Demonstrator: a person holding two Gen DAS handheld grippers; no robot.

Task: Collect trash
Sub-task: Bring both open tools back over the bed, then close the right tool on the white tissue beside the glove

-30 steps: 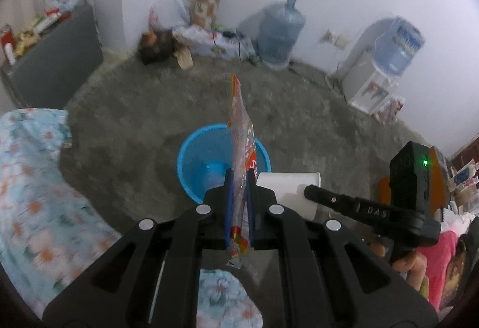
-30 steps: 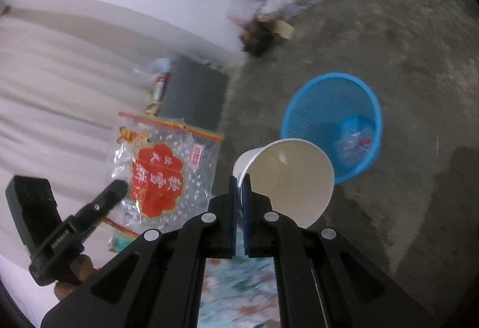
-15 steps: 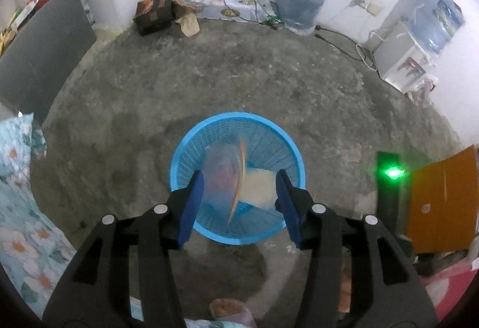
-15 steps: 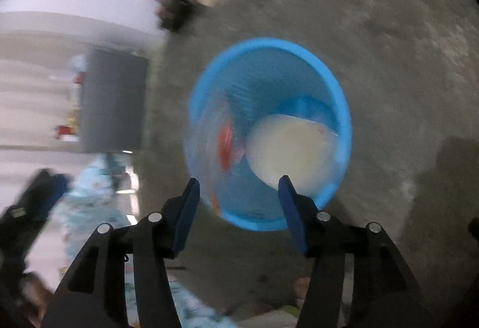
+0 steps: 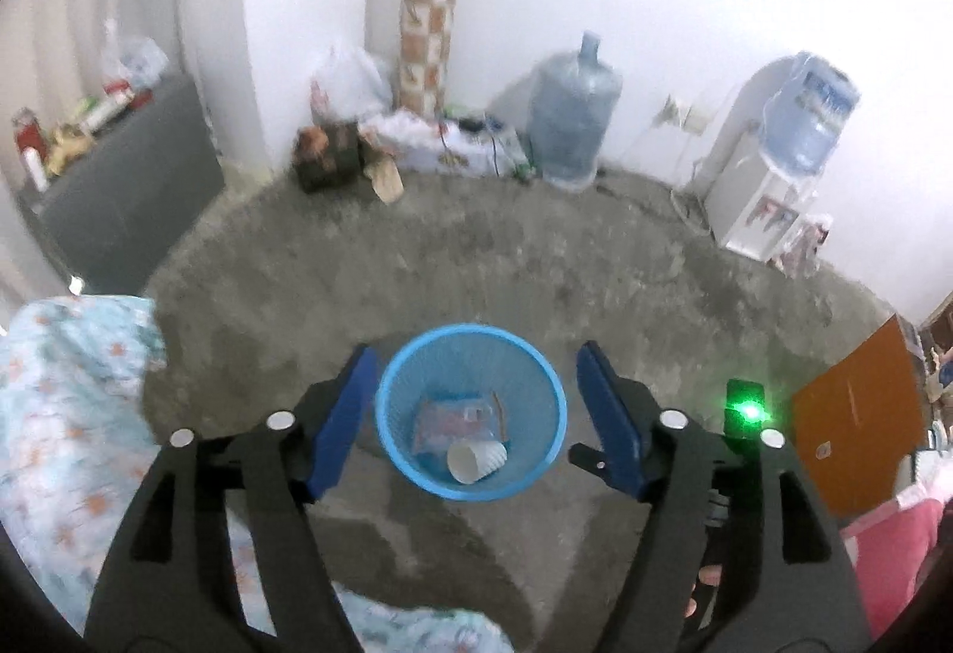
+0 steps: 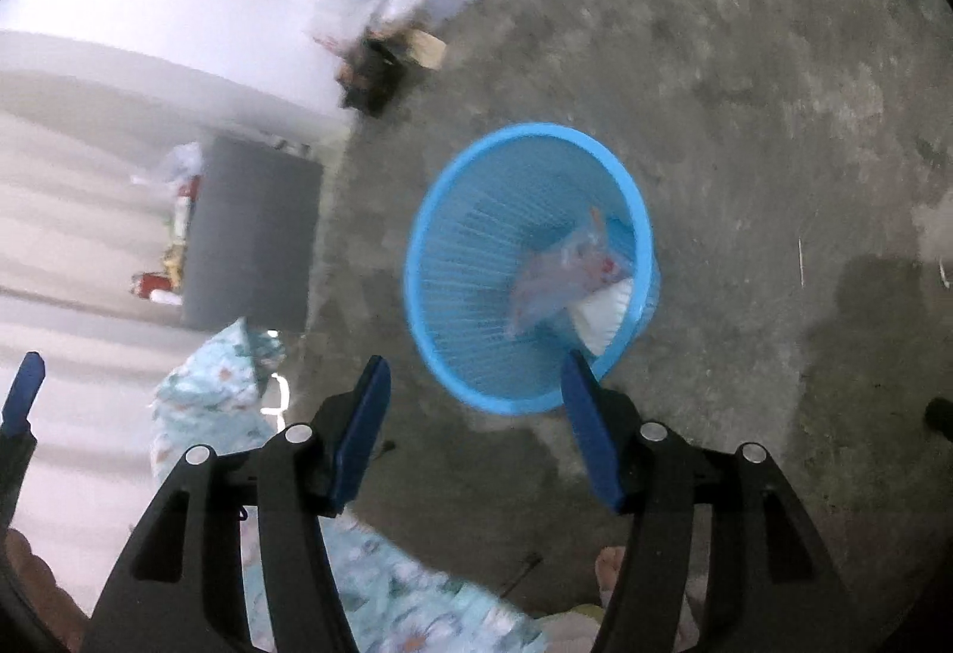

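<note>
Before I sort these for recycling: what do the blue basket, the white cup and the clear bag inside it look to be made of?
The round blue slatted basket looks like moulded plastic: uniform glossy colour, thin ribs. The white tapered cup seems to be paper, matte and opaque, though thin plastic is possible. The clear printed snack bag appears to be plastic film, see-through and crinkled.

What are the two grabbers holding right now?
Nothing. The left gripper and right gripper have just opened, empty. The paper cup and snack bag lie in the blue basket.
</note>
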